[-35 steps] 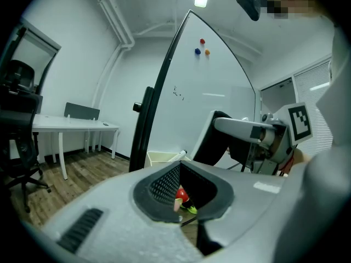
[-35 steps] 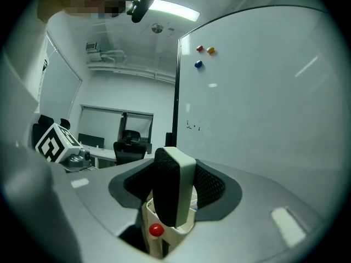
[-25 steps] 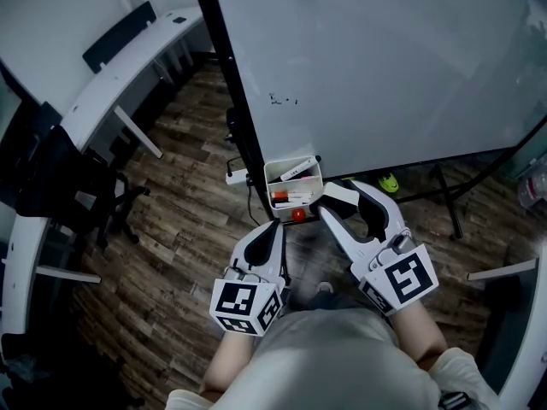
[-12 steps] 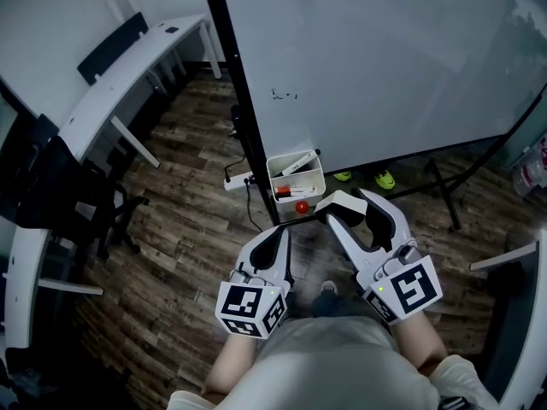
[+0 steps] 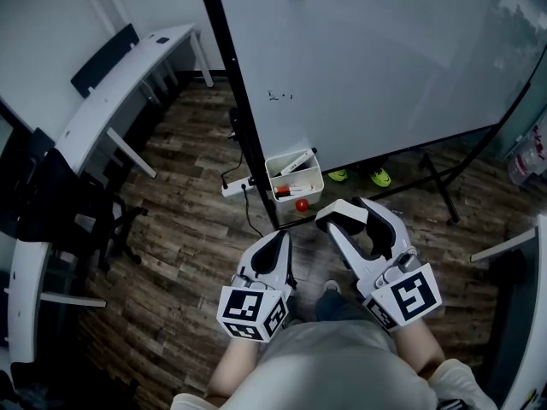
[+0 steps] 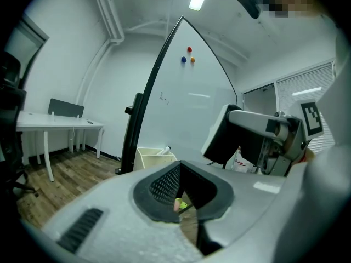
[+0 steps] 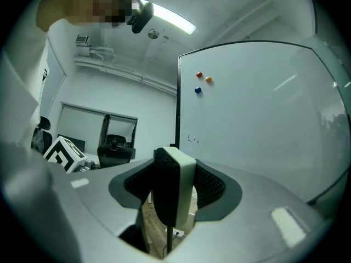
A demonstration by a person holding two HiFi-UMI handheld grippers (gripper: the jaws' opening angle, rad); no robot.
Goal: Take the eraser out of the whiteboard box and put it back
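The eraser (image 7: 176,184) is already out of the box (image 5: 317,179), clamped in the right gripper (image 5: 353,224) near it, while the left gripper (image 5: 277,241) is closed and empty, so only putting it back remains.

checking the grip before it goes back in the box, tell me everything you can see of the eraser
The eraser is a slim block with a white, plastic-looking back and a dark, felt-like wiping face. It stands on edge, roughly upright, clamped between the two pads of the right gripper, one pad on each broad side. It hangs in the air, outside the whiteboard box and on the person's side of it, touching nothing but that gripper.
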